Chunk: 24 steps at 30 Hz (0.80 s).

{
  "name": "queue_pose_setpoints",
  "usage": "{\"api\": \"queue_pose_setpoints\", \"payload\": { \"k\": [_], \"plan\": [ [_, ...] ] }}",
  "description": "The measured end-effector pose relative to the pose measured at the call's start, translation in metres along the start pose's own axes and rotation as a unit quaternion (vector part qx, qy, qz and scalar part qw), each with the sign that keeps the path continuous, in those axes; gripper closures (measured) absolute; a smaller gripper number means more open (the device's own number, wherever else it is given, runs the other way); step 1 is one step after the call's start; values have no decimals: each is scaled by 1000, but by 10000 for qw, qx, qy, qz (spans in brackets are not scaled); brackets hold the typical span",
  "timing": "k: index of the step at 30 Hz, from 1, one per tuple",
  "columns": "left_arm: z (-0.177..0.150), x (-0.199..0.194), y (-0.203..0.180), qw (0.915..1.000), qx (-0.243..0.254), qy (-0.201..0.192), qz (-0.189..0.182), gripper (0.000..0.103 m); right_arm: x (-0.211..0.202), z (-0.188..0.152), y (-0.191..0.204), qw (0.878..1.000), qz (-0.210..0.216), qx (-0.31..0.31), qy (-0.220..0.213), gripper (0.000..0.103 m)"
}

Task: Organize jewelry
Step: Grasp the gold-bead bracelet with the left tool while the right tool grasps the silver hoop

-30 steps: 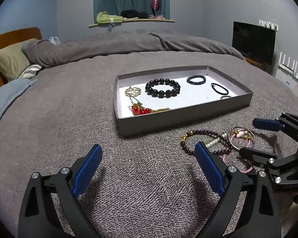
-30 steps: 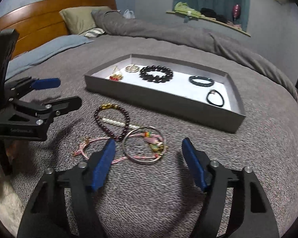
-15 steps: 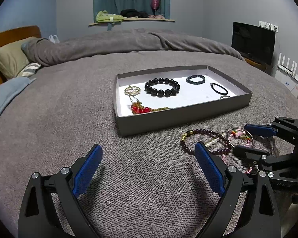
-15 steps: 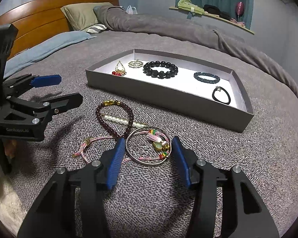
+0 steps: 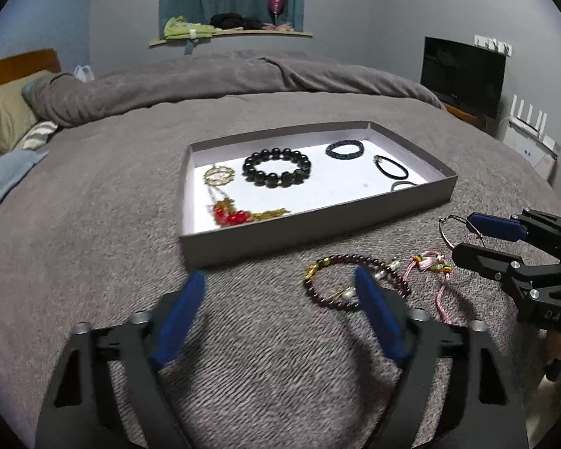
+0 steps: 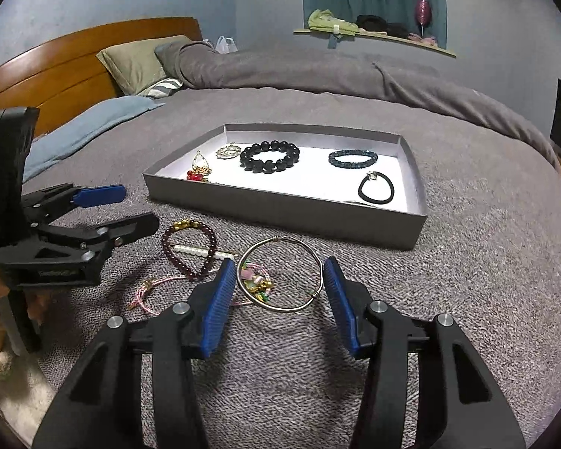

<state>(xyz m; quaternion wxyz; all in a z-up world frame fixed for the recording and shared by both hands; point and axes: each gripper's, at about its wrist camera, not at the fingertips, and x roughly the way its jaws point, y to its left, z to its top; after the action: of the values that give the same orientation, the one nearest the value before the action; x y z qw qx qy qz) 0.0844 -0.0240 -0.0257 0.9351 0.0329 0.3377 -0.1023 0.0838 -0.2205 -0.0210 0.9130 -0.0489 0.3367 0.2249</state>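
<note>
Left wrist view: the left gripper (image 5: 280,314), jaws just narrowing on nothing, hovers above the bedspread (image 5: 93,224) before the tray (image 5: 318,237). Right wrist view: the right gripper (image 6: 278,295) pinches the silver bangle (image 6: 280,273), lifted near the tray's front wall; carry it level, clearing that wall.

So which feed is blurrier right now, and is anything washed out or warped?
Left wrist view: motion blur smears the left hand-held gripper and the red pendant; the tray floor glares white. Right wrist view: sharper, the silver hoop and the right hand-held gripper read crisply. Both views: dim room, fisheye bending the bed edges, dark corners.
</note>
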Motion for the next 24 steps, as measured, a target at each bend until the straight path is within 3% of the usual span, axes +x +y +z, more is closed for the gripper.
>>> {"api": "queue_pose_setpoints", "payload": {
  "k": [1,5,11,13,24],
  "plan": [
    [2,4,-2,10000,25,72,-38,47,0,-1,0,10000,0,5,3,54],
    [3,19,-7,9991,14,347,-230,70,-1,-1,-5,10000,-13,45,-5,54],
    [-1,37,-8,9973,102,663,-309,84,-1,-2,-13,9999,-1,168,3,54],
    [-1,37,-7,9970,81,670,-371,96,-1,-2,-13,9998,8,182,-8,54],
    [27,-27,-5,9981,149,-408,-429,96,-12,5,-17,9993,-41,299,-229,54]
  ]
}}
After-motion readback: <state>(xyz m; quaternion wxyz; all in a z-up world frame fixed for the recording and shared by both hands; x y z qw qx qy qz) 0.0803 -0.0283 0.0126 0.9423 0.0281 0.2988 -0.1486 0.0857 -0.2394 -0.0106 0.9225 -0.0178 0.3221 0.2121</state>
